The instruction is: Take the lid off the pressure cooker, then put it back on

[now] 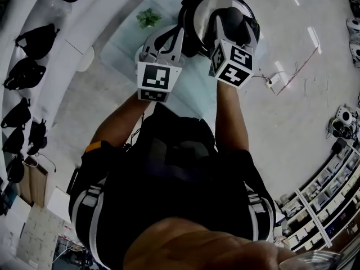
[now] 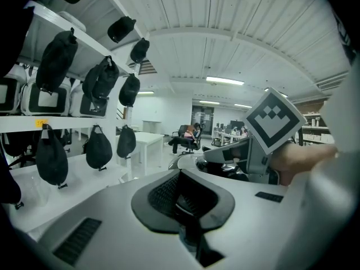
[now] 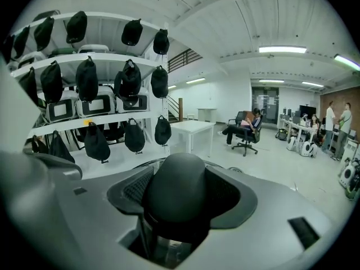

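The pressure cooker lid (image 1: 205, 7), silver with a black rim, is up in front of me between both grippers. My right gripper (image 1: 233, 21) is shut on the lid's black domed knob (image 3: 177, 193), which fills the gap between its pads. My left gripper (image 1: 171, 35) sits at the lid's left side, shut on a thin dark handle piece (image 2: 188, 201) wedged between its pads. In the left gripper view the lid's shiny rim (image 2: 222, 157) shows to the right, under the right gripper's marker cube (image 2: 274, 120). The pot below is hidden.
A pale table (image 1: 121, 46) with a small green plant (image 1: 148, 18) lies under the grippers. White shelves (image 1: 34, 32) hung with black bags curve along the left. A person sits on an office chair (image 3: 247, 131) far off; cables (image 1: 292, 75) trail on the floor.
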`<state>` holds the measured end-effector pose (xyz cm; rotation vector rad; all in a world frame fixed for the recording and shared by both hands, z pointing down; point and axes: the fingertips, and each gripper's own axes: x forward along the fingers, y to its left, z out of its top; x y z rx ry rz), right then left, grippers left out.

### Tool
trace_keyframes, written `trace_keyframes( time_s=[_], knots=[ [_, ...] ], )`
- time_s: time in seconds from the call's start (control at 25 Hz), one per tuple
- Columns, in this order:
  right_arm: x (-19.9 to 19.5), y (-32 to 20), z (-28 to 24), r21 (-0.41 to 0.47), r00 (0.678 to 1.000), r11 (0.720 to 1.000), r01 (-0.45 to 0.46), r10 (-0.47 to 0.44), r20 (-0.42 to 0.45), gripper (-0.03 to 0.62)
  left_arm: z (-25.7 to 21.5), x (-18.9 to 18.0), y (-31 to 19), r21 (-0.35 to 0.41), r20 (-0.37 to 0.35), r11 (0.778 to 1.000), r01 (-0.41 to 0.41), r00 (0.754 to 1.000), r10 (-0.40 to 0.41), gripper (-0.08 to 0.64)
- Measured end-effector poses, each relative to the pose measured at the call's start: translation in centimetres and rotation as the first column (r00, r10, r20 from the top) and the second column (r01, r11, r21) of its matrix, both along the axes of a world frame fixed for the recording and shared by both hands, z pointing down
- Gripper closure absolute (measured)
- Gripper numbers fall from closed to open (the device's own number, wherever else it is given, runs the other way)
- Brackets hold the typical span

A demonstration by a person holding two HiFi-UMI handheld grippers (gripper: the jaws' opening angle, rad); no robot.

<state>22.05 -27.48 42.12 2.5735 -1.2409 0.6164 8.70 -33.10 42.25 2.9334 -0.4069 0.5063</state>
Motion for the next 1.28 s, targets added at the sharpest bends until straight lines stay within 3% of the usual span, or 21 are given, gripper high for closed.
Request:
trace_keyframes(
  time_s=[0.2, 0.4, 0.64, 1.28],
  knots=[
    [-1.5, 2.1, -1.8, 0.038, 0.998, 0.998, 0.058, -0.058, -0.012, 0.287, -1.3, -1.5, 1.8, 0.072, 0.018, 0.997, 0.04, 0.999, -0.041, 0.553],
    [-4.2, 5.2, -3.1, 0.063, 0.989, 0.987, 0.148, -0.147, -0.013, 0.287, -2.5, -4.2, 5.2, 0.087, 0.03, 0.991, 0.098, 0.994, -0.101, 0.552],
    [-7.2, 9.2, -3.8, 0.096, 0.96, 0.956, 0.278, -0.279, -0.008, 0.287, -3.8, -7.0, 10.2, 0.108, -0.001, 0.973, 0.202, 0.979, -0.203, 0.552],
    [-13.0, 20.3, -0.5, 0.059, 0.85, 0.849, 0.525, -0.526, -0.006, 0.287, -1.4, -13.1, 24.9, 0.103, 0.058, 0.908, 0.405, 0.909, -0.412, 0.552]
  ],
)
